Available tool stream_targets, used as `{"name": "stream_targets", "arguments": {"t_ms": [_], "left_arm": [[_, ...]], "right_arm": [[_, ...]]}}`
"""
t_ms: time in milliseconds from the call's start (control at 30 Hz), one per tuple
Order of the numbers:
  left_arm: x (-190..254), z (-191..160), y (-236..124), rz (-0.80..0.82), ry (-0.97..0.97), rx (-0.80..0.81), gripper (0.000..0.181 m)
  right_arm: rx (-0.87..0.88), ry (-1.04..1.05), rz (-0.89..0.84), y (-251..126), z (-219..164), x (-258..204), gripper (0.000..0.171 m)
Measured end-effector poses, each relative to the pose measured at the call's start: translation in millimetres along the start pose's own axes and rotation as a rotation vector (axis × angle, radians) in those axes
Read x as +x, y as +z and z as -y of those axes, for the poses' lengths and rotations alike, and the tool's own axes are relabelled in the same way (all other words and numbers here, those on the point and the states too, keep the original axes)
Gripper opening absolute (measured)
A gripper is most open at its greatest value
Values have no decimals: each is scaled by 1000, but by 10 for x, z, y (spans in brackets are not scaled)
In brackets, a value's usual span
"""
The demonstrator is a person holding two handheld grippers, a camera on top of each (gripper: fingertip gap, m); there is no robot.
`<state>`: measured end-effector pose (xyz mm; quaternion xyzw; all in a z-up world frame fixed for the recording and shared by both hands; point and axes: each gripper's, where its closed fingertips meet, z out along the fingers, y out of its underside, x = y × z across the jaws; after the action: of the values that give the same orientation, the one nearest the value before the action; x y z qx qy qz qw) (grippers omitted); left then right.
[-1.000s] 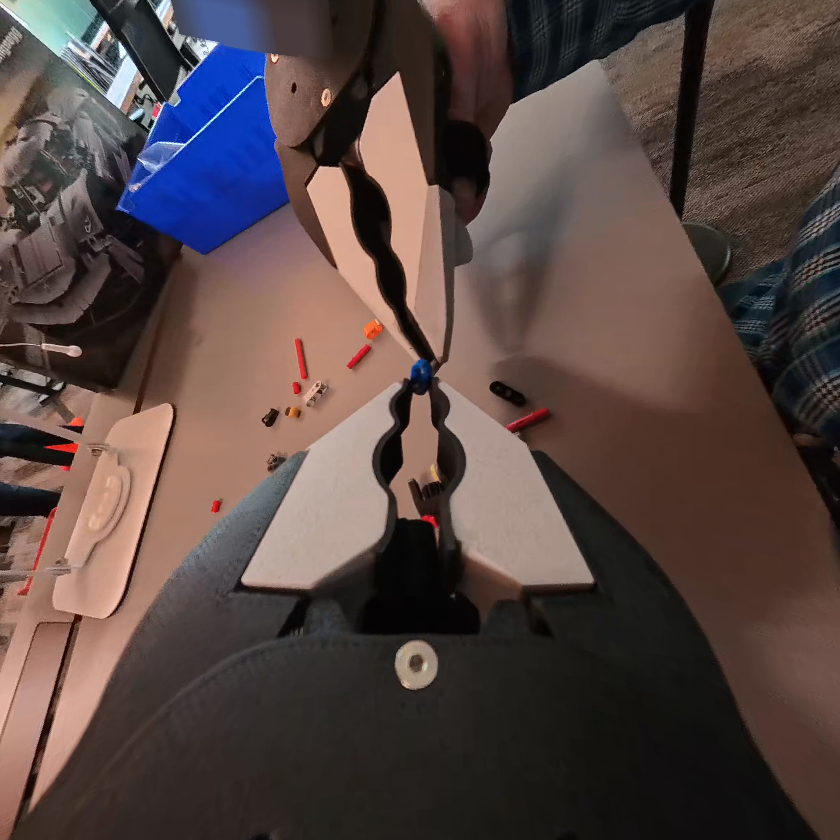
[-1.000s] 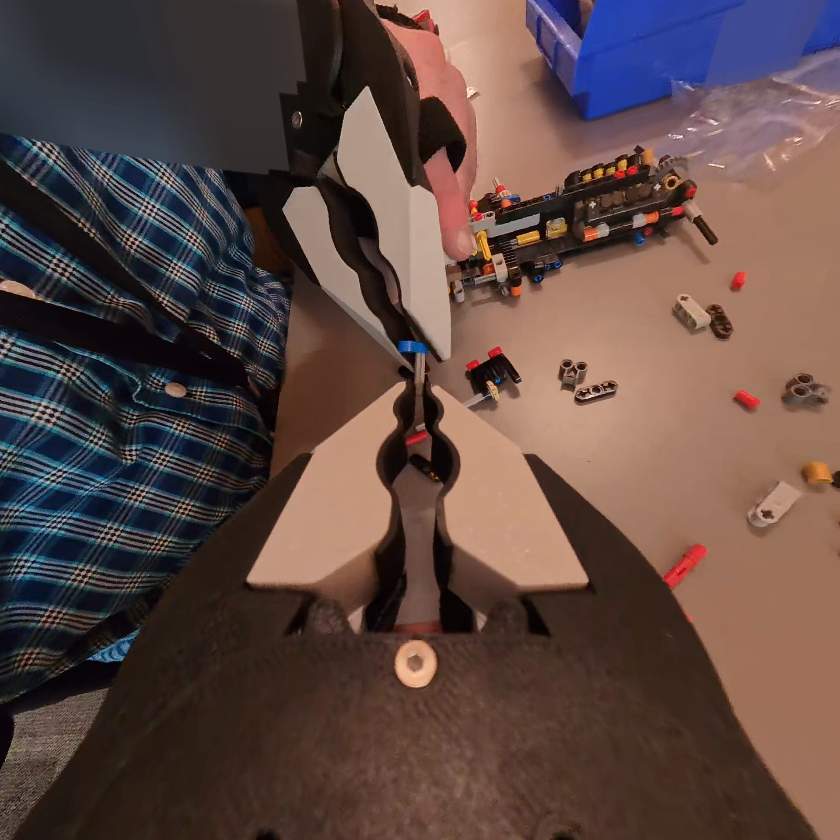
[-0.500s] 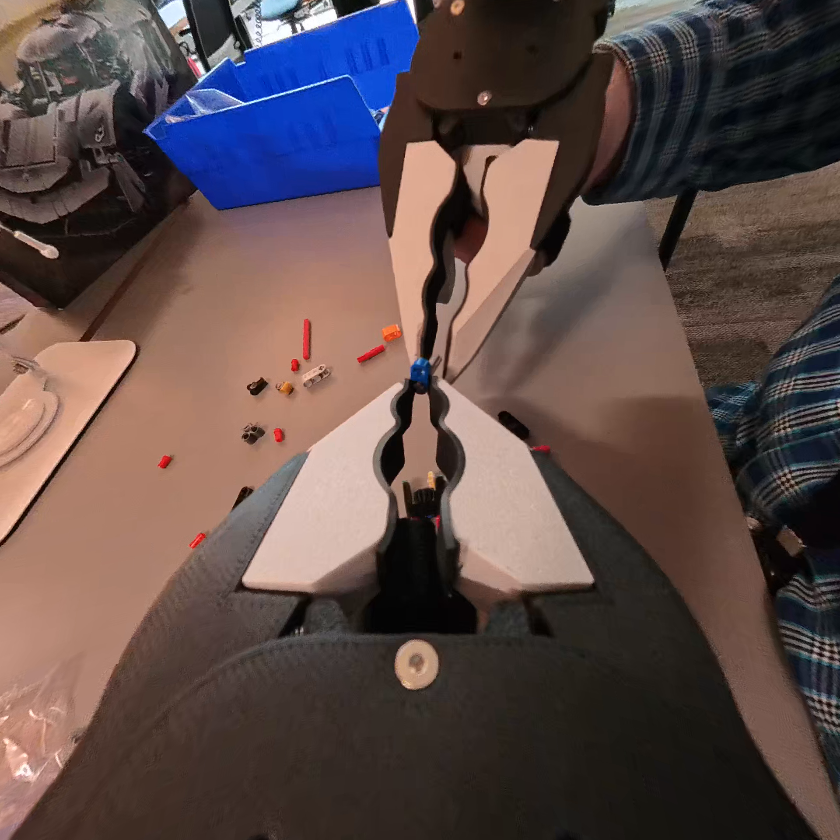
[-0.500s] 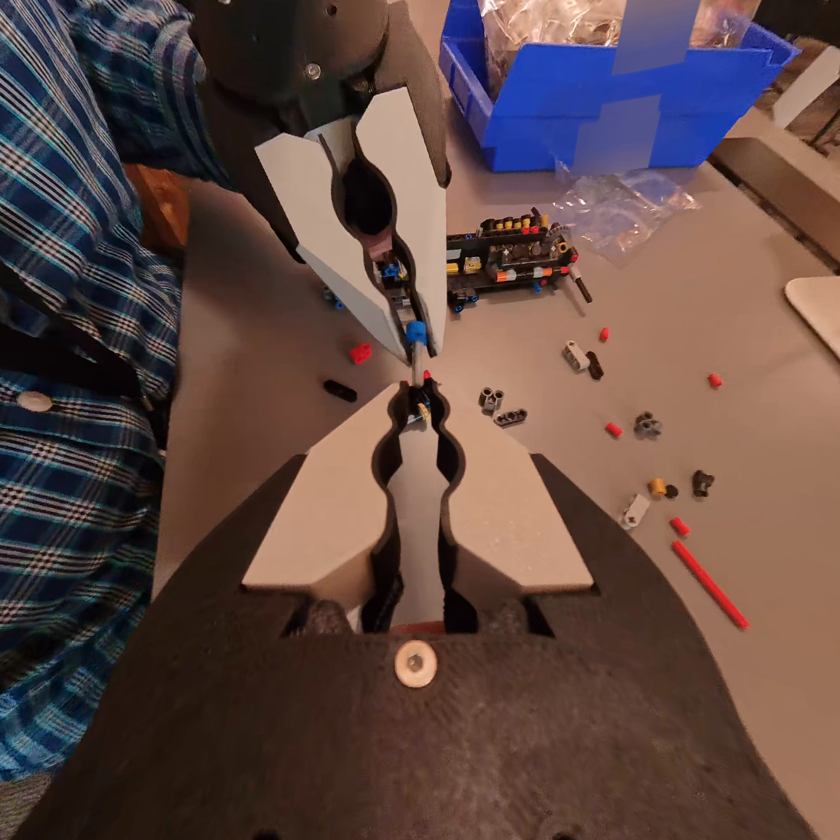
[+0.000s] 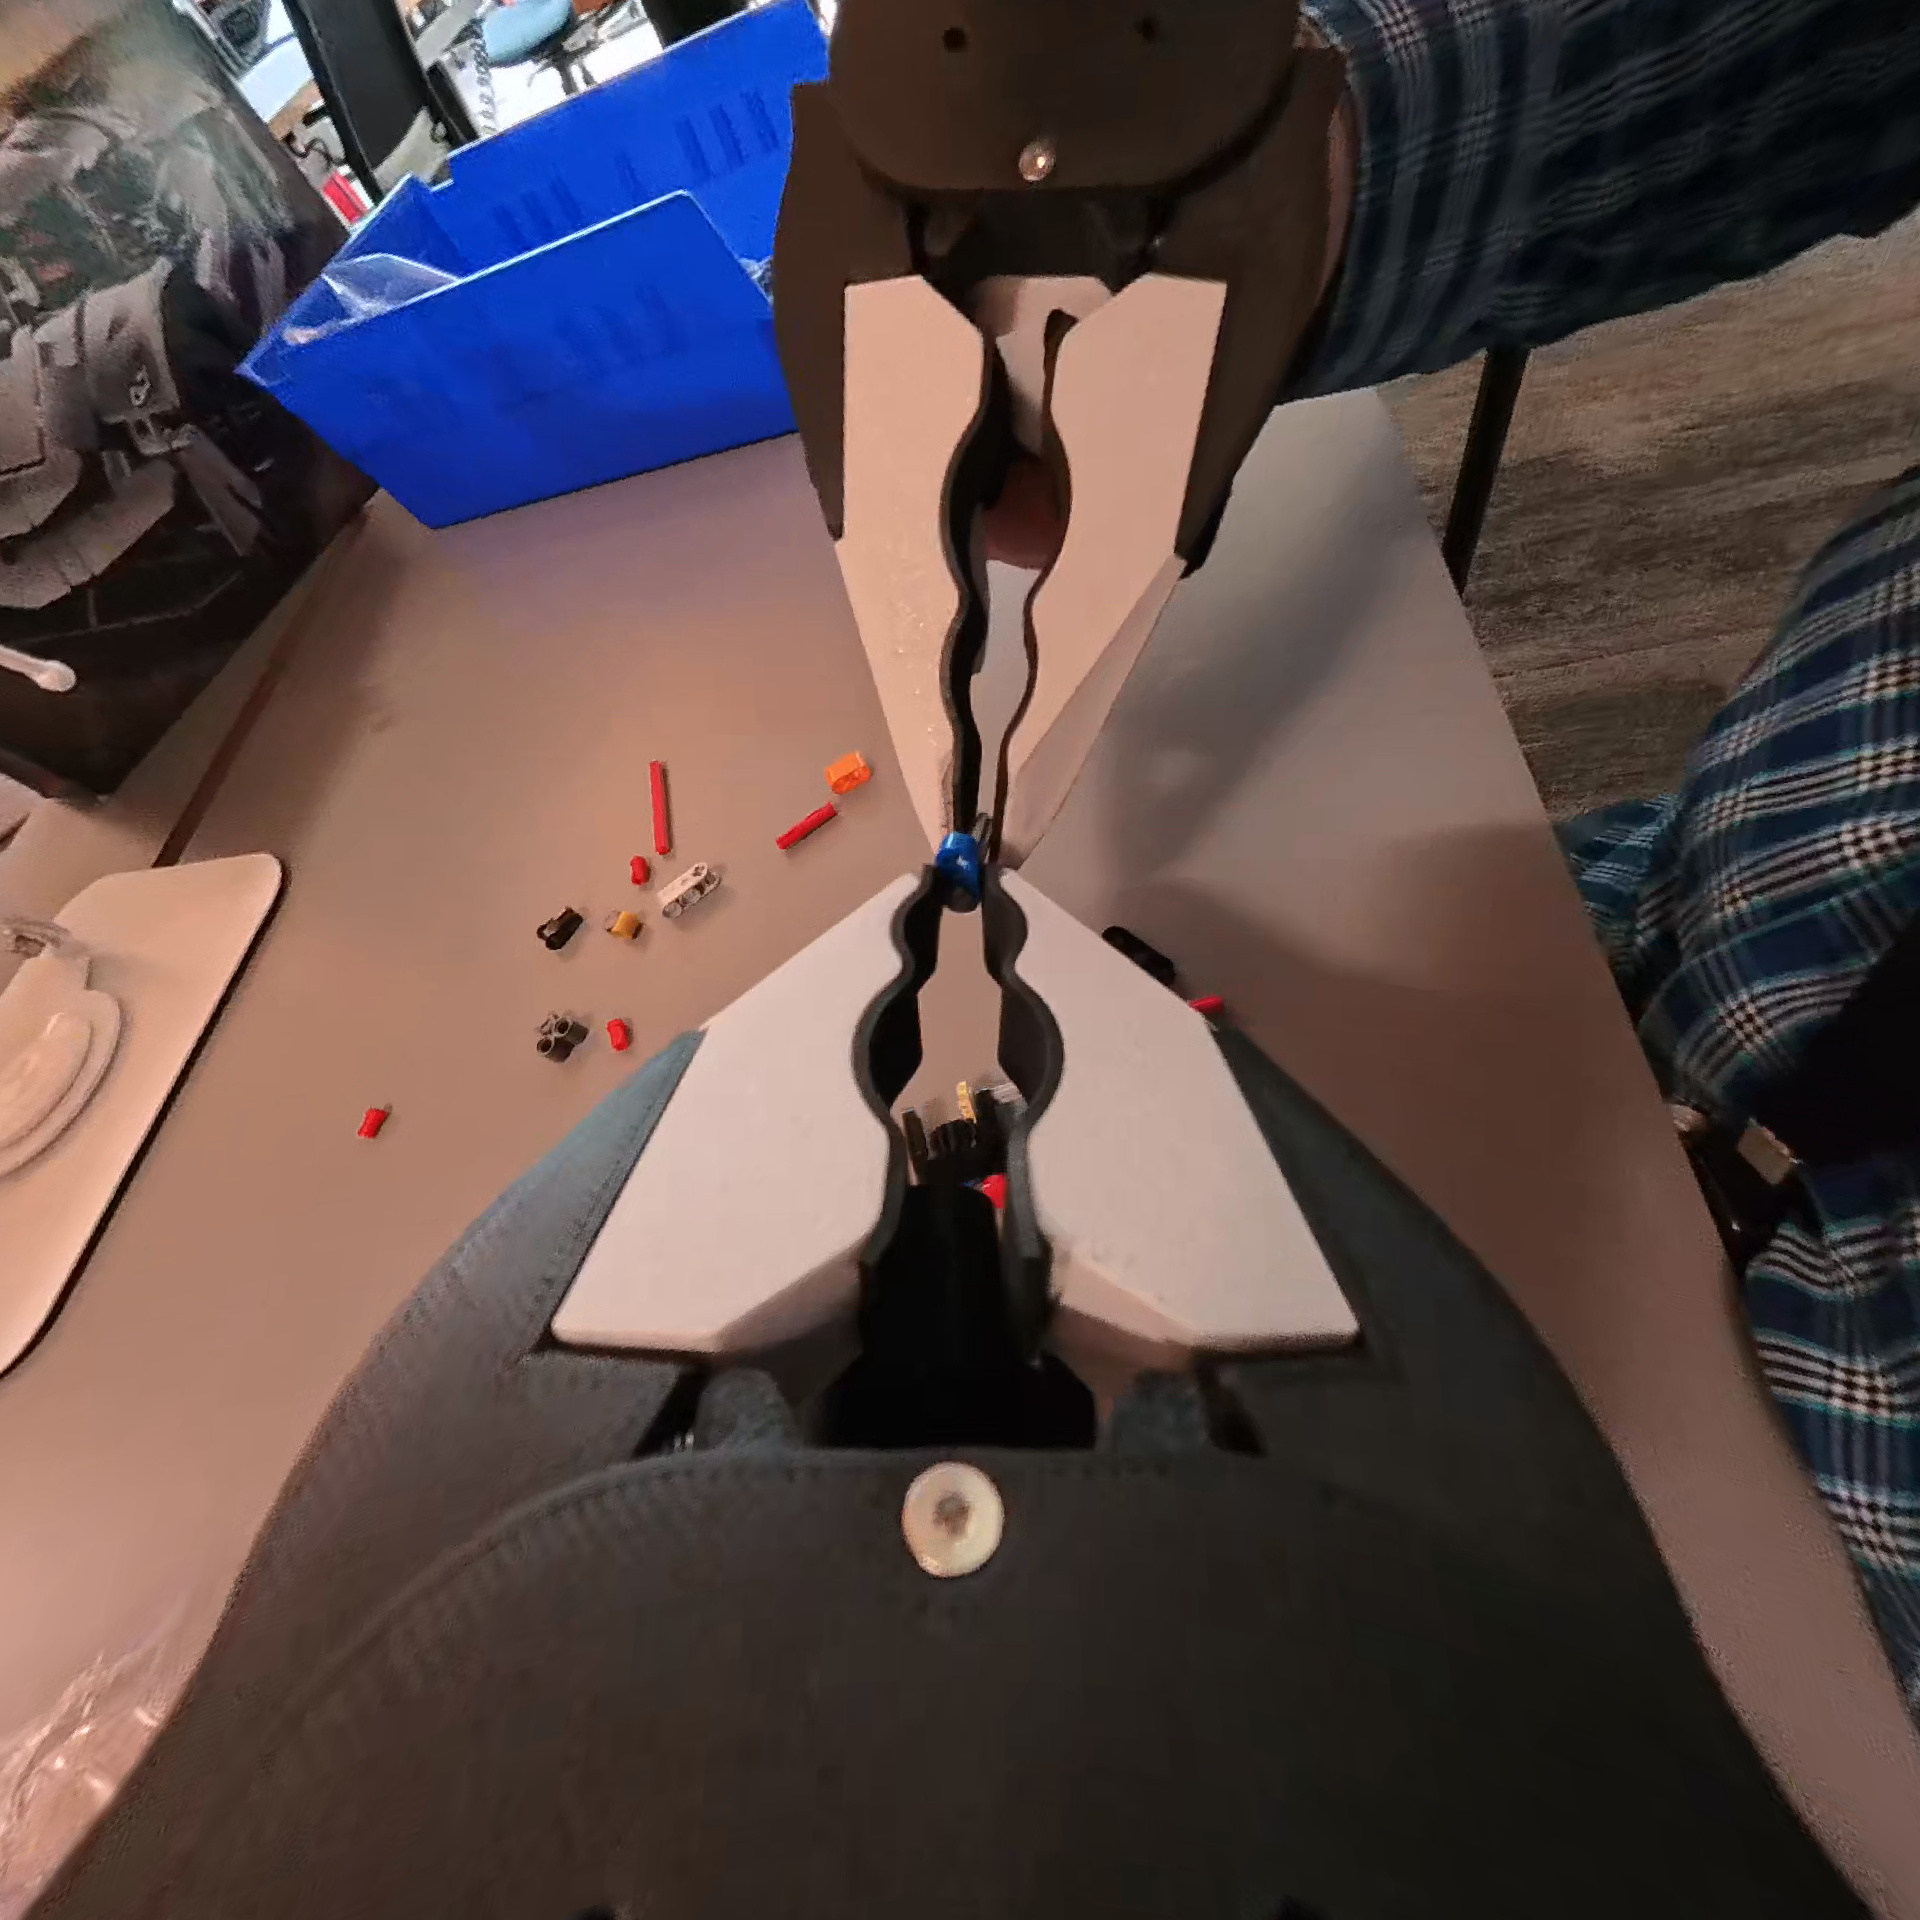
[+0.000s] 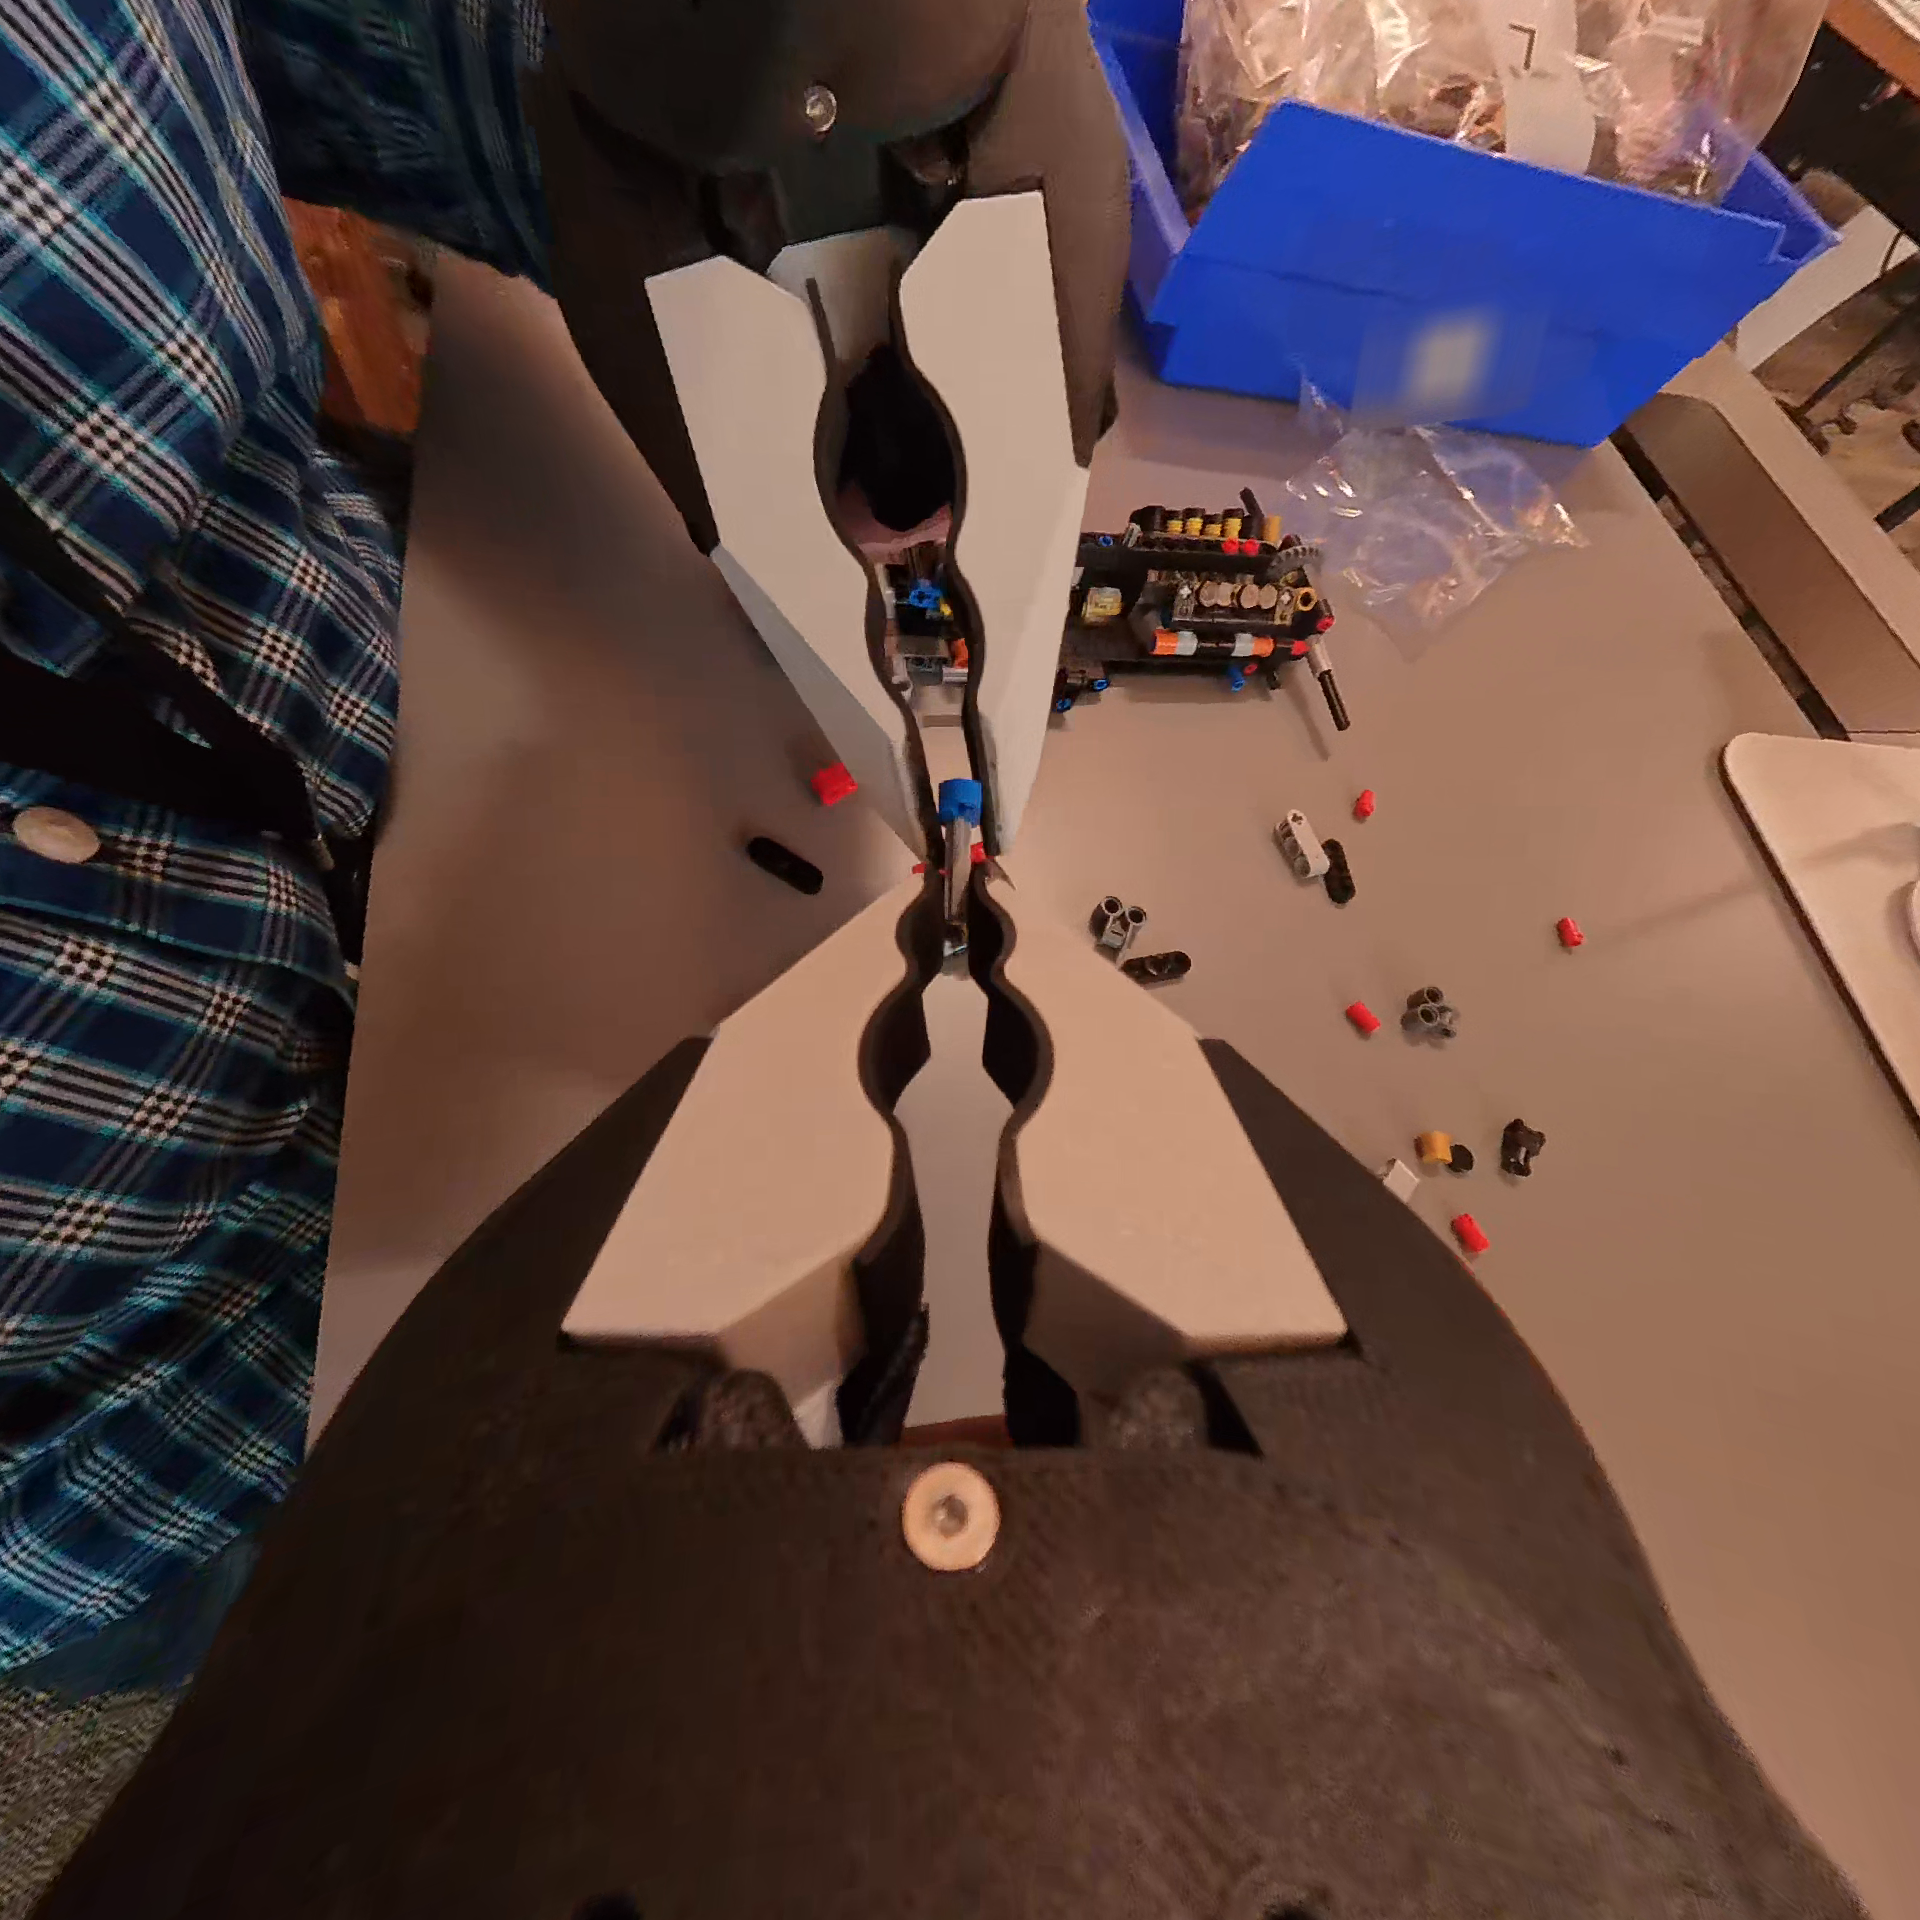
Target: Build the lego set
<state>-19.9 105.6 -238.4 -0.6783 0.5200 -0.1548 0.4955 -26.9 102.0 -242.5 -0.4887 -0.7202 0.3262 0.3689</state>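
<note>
My left gripper (image 5: 956, 891) is shut on a small blue piece (image 5: 958, 864) at its tips. My right gripper (image 6: 951, 902) is shut on a thin grey axle (image 6: 954, 881), whose far end sits in the blue piece (image 6: 958, 802). The two grippers meet tip to tip above the table. The right gripper (image 5: 977, 823) comes down from the top of the left wrist view, and the left gripper (image 6: 958, 826) does the same in the right wrist view. A partly built black model (image 6: 1195, 613) lies on the table behind them.
A blue bin (image 6: 1455, 312) with plastic bags stands at the back, also in the left wrist view (image 5: 540, 353). Loose red, grey, black and orange pieces (image 5: 623, 925) are scattered on the table (image 6: 1558, 1351). A clear bag (image 6: 1423, 520) and a white pad (image 6: 1829, 852) lie nearby. A person's plaid shirt (image 6: 156, 935) is close. The tips of both grippers are at nearly the same place. Both grippers' tips are roughly 15 centimeters from the partly built black model (image 6: 1195, 613).
Both grippers have swung round while staying tip to tip, so each now faces the other straight on. The blue piece and the axle stay held.
</note>
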Motion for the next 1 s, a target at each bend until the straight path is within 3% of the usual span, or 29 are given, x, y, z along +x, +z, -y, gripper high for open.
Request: {"name": "stream_targets", "arguments": {"t_ms": [333, 433, 467, 600, 767, 1000], "left_arm": [[-2, 152, -119, -23, -70, 95, 6], [-331, 58, -379, 21, -225, 131, 5], [-328, 32, -405, 27, -194, 109, 5], [-227, -186, -289, 39, -143, -36, 6], [-261, -290, -272, 115, -151, -85, 6], [-167, -449, -142, 185, -16, -213, 6]], "right_arm": [[133, 42, 26, -129, 150, -16, 1], [149, 109, -29, -307, 23, 148, 1], [150, 120, -16, -314, 11, 142, 1], [-5, 27, -35, -163, -248, 142, 1], [-246, -56, -75, 17, -756, 138, 1], [-284, -29, -81, 57, -850, 131, 17]]}}
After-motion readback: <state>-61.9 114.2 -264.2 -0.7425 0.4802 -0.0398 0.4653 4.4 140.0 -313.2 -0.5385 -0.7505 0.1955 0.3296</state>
